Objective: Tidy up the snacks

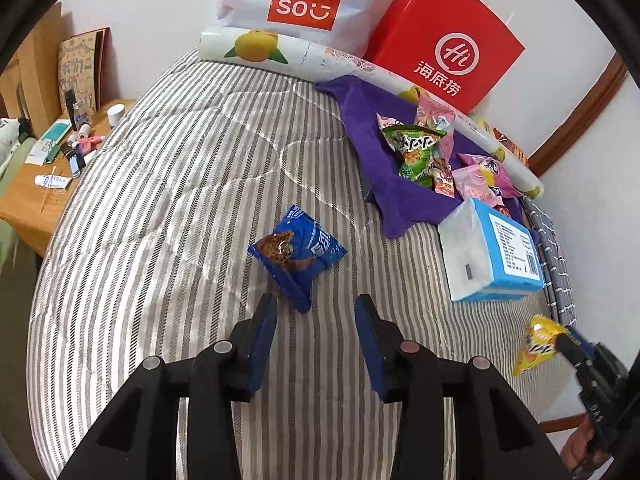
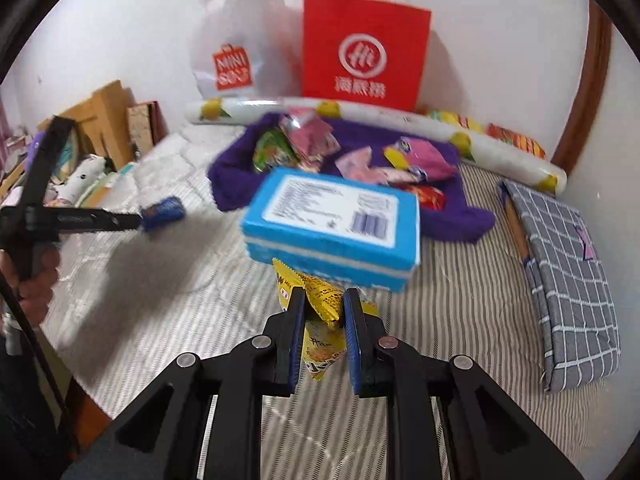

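Left wrist view looks down steeply over its jaws onto the bed (image 1: 160, 200), facing the wall. Right wrist view sits lower and nearer, facing the same wall. Both share the red bag (image 1: 448, 40) (image 2: 364, 52) and blue box (image 1: 496, 252) (image 2: 332, 224) beyond the jaws.

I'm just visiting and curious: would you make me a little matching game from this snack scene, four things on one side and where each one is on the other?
Things:
1. yellow snack packet
2. blue cookie packet
3. green snack packet
4. red paper bag

Places:
A. lying alone on the striped bedcover, just ahead of the open left gripper
B. standing against the wall
C. pinched in the right gripper
D. on the purple cloth among pink packets

Pairs: 1-C, 2-A, 3-D, 4-B
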Available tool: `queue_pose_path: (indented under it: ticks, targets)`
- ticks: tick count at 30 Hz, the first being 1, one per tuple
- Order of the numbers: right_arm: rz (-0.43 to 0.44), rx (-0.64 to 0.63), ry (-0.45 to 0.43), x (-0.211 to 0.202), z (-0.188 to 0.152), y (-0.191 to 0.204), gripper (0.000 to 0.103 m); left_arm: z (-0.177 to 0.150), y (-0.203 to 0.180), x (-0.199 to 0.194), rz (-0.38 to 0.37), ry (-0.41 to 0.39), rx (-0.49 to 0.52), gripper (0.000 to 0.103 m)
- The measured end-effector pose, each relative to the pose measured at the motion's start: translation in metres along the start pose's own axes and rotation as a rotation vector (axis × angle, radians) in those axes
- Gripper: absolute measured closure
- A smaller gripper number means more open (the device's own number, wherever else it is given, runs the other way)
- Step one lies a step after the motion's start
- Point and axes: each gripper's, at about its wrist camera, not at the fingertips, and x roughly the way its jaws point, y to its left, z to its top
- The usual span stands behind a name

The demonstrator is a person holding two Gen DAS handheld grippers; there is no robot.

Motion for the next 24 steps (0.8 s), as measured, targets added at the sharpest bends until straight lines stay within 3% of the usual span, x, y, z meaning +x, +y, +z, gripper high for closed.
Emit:
queue_pose_path:
  ticks: [4,6,9,13,17,20,24]
  targets:
    - [0.032,0.006,0.011,0.018,-0.004,0.000,0.078,0.004,0.003,0.005,0.008,0.007,-0.009,0.061]
    - [0.044,-0.006,0.003,0.023,-0.004,0.001,0.053,0.004,0.004,0.006,0.010,0.009,-0.004,0.061]
    - [0.087,-0.029,-0.043,0.023,-0.006,0.002,0.026,0.006,0.005,0.007,0.014,0.006,0.004,0.061]
    - [0.109,-0.056,-0.038,0.034,-0.008,0.008,0.024,0.010,0.006,0.012,0.011,-0.003,0.007,0.059]
    - [0.074,-0.104,-0.013,0.053,-0.010,0.017,0.025,0.017,0.003,0.016,0.022,-0.015,0.031,0.056]
    - [0.036,-0.139,0.008,0.064,-0.013,0.021,0.033,0.024,-0.005,0.019,0.061,-0.037,0.087,0.043]
    - [0.006,-0.151,0.013,0.069,-0.014,0.021,0.042,0.034,-0.015,0.032,0.127,-0.016,0.167,0.040]
